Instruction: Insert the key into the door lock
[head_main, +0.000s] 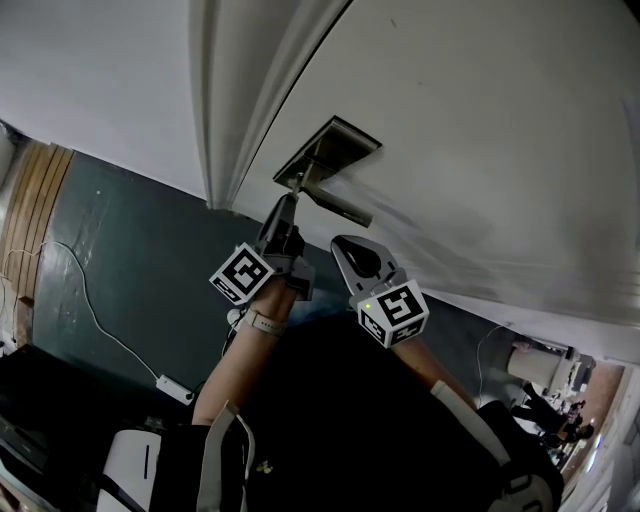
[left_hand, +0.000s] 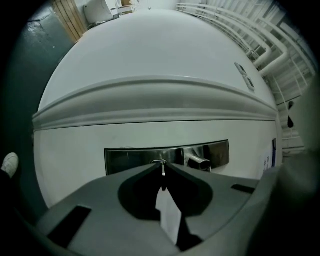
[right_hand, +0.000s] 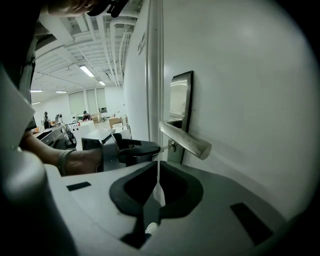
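**Key at the lock, left gripper clamped on it, right gripper shut and empty**

The left gripper (head_main: 289, 204) has its jaws pressed together on a small metal key (right_hand: 164, 147), which sticks straight out past the jaw tips. In the right gripper view the key blade reaches from those tips to the round keyhole (right_hand: 173, 145). The keyhole sits on the dark metal lock plate (head_main: 329, 150), just under the lever handle (right_hand: 185, 140). The key tip is at the keyhole; how deep it sits cannot be told. In the left gripper view the key stands edge-on at the middle of the plate, with the handle stub just to its right.

The right gripper (head_main: 346, 245) hangs just beside the left one, below the handle and apart from the door (head_main: 480, 120). Its jaws are closed together with only a thin slit between them and nothing held. It touches neither the key nor the handle.

The door is white, with a moulded frame strip (head_main: 215, 100) running along the lock side. The lever handle points away from the frame. The person's left wrist carries a pale band (head_main: 266, 322). A dark green floor (head_main: 130, 260) lies below, with a white cable (head_main: 92, 305) trailing across it.
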